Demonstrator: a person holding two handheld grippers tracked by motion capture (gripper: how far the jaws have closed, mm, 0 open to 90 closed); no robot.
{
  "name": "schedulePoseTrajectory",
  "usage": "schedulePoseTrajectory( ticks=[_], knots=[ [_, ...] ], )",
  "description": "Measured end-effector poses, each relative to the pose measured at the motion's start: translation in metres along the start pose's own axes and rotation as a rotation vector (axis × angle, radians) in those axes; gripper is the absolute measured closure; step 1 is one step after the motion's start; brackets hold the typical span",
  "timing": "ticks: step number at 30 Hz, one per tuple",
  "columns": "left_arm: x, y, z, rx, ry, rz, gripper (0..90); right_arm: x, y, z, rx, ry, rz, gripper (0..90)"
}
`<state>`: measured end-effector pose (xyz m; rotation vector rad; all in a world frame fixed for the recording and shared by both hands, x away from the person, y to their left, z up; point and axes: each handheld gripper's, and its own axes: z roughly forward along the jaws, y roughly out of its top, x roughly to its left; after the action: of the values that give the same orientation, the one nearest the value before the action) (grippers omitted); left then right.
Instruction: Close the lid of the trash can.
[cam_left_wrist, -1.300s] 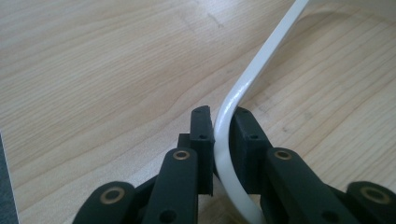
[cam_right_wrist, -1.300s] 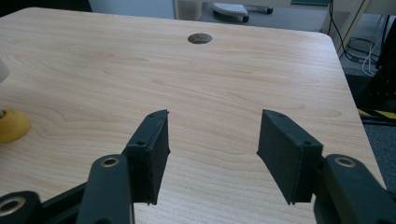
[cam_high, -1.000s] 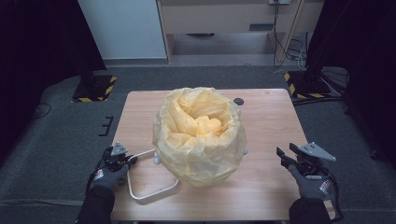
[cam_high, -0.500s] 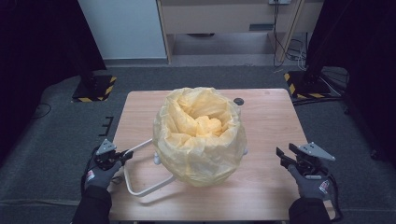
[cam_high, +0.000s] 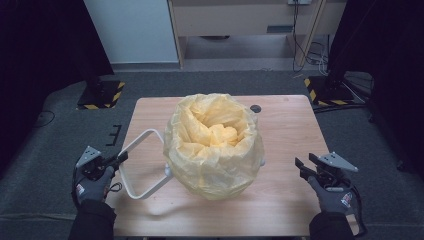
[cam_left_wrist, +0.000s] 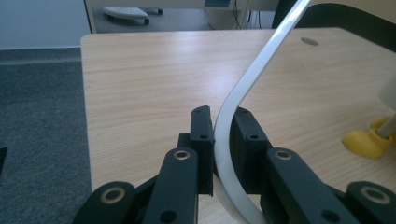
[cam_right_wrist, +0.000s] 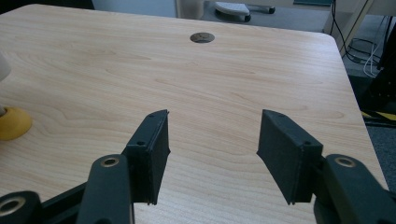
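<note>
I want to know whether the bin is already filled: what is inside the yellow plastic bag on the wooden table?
Inside the crinkled yellow plastic bag only folds of its own yellow film show, bunched at the middle. Anything beneath those folds is covered, as is the container it lines.

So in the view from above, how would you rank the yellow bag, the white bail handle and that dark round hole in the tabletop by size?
1. Yellow bag, clearly largest.
2. White bail handle, a thin loop covering less area.
3. Dark round hole, by far the smallest, though it lies farthest from the camera.

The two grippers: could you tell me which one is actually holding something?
The left gripper: its jaws are shut on the white handle of the bin. The right gripper is open over bare table.
</note>
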<state>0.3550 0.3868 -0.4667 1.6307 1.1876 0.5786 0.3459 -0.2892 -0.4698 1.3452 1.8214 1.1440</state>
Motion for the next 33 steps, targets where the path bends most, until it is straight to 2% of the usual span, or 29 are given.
schedulePoseTrajectory(
  ticks=[6,12,17,21,25,33],
  knots=[
    [0.011,0.002,-0.012,-0.053,0.028,-0.038,79.6,0.0,0.0,0.0,0.002,0.001,-0.001,43.1],
    [0.015,0.006,-0.022,-0.132,0.02,-0.087,79.6,0.0,0.0,0.0,0.002,0.001,-0.001,43.1],
    [0.014,0.013,-0.029,-0.186,0.017,-0.09,79.6,0.0,0.001,0.0,-0.003,-0.001,0.0,43.1],
    [0.011,0.021,-0.034,-0.236,0.001,-0.095,79.6,-0.001,0.001,0.0,-0.004,-0.003,-0.001,43.3],
    [0.005,0.028,-0.035,-0.266,-0.021,-0.099,79.6,-0.001,0.001,0.0,-0.005,-0.004,-0.004,43.2],
    [-0.006,0.045,-0.038,-0.333,-0.089,-0.09,79.6,-0.001,0.0,0.0,-0.004,-0.004,-0.002,43.2]
  ],
)
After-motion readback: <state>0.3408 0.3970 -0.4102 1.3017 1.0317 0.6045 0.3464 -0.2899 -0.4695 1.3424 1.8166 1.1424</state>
